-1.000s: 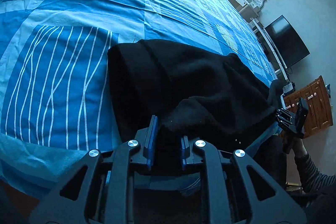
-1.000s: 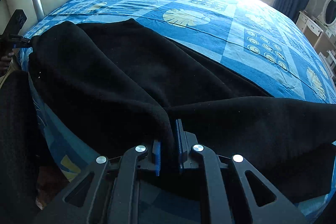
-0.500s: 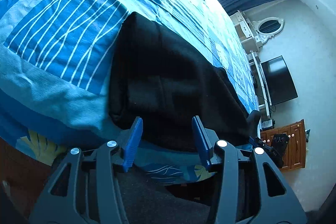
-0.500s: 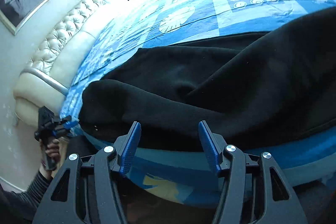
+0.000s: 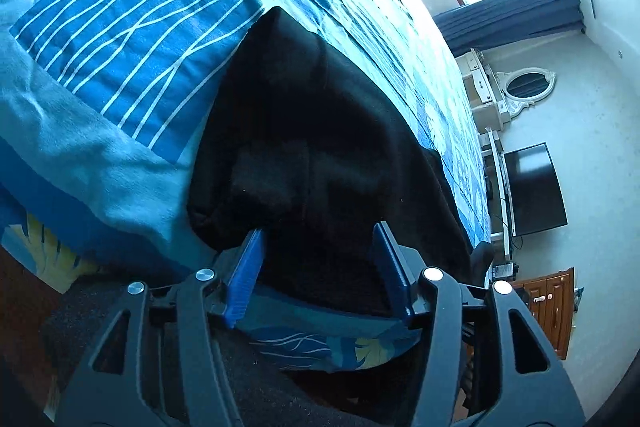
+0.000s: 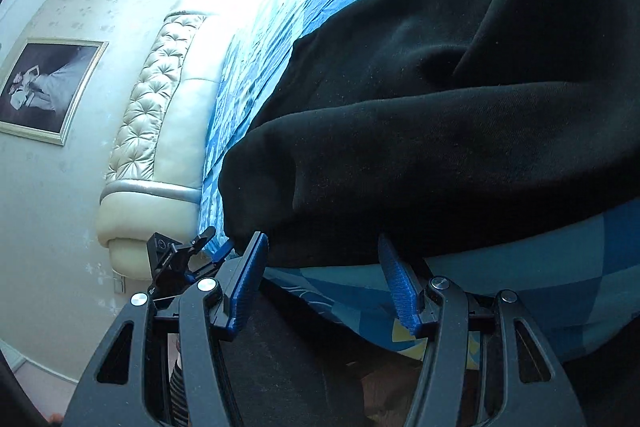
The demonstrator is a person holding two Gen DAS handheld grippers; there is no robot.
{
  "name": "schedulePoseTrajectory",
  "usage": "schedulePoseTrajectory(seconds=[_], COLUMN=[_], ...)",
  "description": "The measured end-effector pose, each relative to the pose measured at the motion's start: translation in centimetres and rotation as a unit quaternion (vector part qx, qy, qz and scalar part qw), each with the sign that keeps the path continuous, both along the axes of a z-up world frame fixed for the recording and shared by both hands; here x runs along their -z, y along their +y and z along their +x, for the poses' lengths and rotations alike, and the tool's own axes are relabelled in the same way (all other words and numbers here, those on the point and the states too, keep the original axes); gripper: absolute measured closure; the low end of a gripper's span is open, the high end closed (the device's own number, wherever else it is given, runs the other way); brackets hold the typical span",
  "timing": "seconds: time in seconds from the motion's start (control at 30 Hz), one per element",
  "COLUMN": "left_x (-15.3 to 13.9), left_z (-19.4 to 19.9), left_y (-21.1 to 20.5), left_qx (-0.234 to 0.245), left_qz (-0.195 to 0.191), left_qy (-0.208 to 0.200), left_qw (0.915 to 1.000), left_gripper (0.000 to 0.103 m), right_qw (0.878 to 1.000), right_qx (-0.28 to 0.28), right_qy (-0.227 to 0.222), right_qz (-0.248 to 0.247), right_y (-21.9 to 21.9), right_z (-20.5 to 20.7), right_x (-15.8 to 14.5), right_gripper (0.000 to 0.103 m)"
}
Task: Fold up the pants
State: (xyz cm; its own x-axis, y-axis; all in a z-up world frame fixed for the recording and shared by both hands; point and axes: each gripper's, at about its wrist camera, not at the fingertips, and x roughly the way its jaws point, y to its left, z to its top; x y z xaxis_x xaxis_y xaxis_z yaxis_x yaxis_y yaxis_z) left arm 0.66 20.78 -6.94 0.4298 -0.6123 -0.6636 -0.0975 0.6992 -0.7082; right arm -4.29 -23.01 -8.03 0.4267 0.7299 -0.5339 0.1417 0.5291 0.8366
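Along the near edge of the bed, through the left wrist camera, we are holding the left gripper (image 5: 318, 259) with its blue fingers (image 5: 246, 277) spread wide and gripping nothing. The black pants (image 5: 320, 147) are lying doubled on the blue patterned bedspread (image 5: 120, 27), their near edge reaching the mattress border just ahead of the fingertips. One lengthwise fold is looking complete to us; the bundle is still long, so we are judging that at least one crosswise fold is remaining. A television (image 5: 534, 189) and an oval mirror (image 5: 528, 87) are standing beyond the far end of the bed.

Through the right wrist camera, we are holding the right gripper (image 6: 324, 279) likewise spread and empty, just short of the pants (image 6: 440, 147), whose rounded folded edge is overhanging the bedspread (image 6: 540, 267) border. The left gripper (image 6: 188, 259) is showing near the tufted headboard (image 6: 160, 99).

Against the frames one second back, both grippers were pinching the cloth and are now released; since half a second ago both are sitting closer to the fabric edge.
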Motion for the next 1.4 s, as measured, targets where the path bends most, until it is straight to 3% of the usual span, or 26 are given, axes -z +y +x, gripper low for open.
schedulePoseTrajectory(seconds=[0.3, 0.43, 0.47, 0.5, 0.57, 0.73, 0.87, 0.93, 1.0, 1.03, 1.1, 1.17, 1.3, 1.33, 1.4], left_x=[0.9, 0.6, 0.5, 0.4, 0.0, -1.1, 0.8, 1.0, 0.4, -0.3, -1.7, -3.3, -6.6, -7.3, -8.1], left_z=[1.7, 2.0, 2.0, 1.9, 1.5, 0.0, -0.4, -0.2, -0.1, -0.2, -0.7, -1.6, -2.3, -2.1, -0.8], left_y=[-0.2, -0.4, -0.4, -0.2, 0.4, 1.9, 2.5, 2.4, 1.9, 1.5, 0.7, -0.3, -2.1, -2.6, -3.8], left_qx=[-0.034, -0.038, -0.036, -0.039, -0.052, -0.065, -0.055, -0.055, -0.041, -0.03, -0.003, 0.025, 0.043, 0.039, 0.034], left_qz=[-0.027, 0.021, 0.026, 0.028, 0.024, 0.034, 0.037, 0.033, 0.054, 0.071, 0.112, 0.142, 0.149, 0.151, 0.159], left_qy=[0.02, 0.022, 0.022, 0.022, 0.019, 0.02, 0.043, 0.044, 0.034, 0.025, 0.003, -0.024, -0.076, -0.09, -0.111], left_qw=[0.9989, 0.9988, 0.9988, 0.9986, 0.9982, 0.9971, 0.9969, 0.997, 0.9971, 0.9967, 0.9937, 0.9893, 0.9849, 0.9836, 0.9803], left_gripper=[0.051, 0.086, 0.088, 0.089, 0.091, 0.092, 0.092, 0.092, 0.091, 0.09, 0.083, 0.07, 0.053, 0.041, 0.032], right_qw=[0.999, 0.998, 0.998, 0.998, 0.998, 0.999, 0.998, 0.999, 1.0, 1.0, 0.999, 0.999, 0.994, 0.989, 0.974], right_qx=[0.041, 0.063, 0.061, 0.054, 0.041, 0.019, 0.003, 0.004, -0.003, -0.007, -0.012, 0.0, 0.088, 0.128, 0.213], right_qy=[0.004, 0.001, -0.001, -0.005, -0.017, -0.018, 0.004, 0.009, 0.017, 0.02, 0.018, 0.002, -0.016, -0.017, -0.027], right_qz=[0.025, 0.015, -0.003, -0.025, -0.041, -0.039, -0.057, -0.04, -0.02, -0.017, -0.026, -0.044, -0.062, -0.066, -0.073], right_y=[0.4, 1.1, 1.3, 1.6, 2.0, 3.0, 3.5, 3.1, 2.6, 2.3, 1.1, -1.5, -10.4, -13.4, -19.6], right_z=[1.2, 1.8, 2.0, 2.1, 2.2, 0.8, 0.5, 0.4, 0.4, 0.2, -0.3, -1.2, -2.9, -3.4, -4.5], right_x=[1.0, 1.4, 1.2, 0.9, 0.1, -1.1, 1.2, 2.0, 1.8, 1.5, 0.1, -1.4, -3.4, -3.6, -4.1], right_gripper=[0.044, 0.044, 0.053, 0.074, 0.092, 0.092, 0.093, 0.093, 0.087, 0.083, 0.065, 0.054, 0.053, 0.052, 0.052])
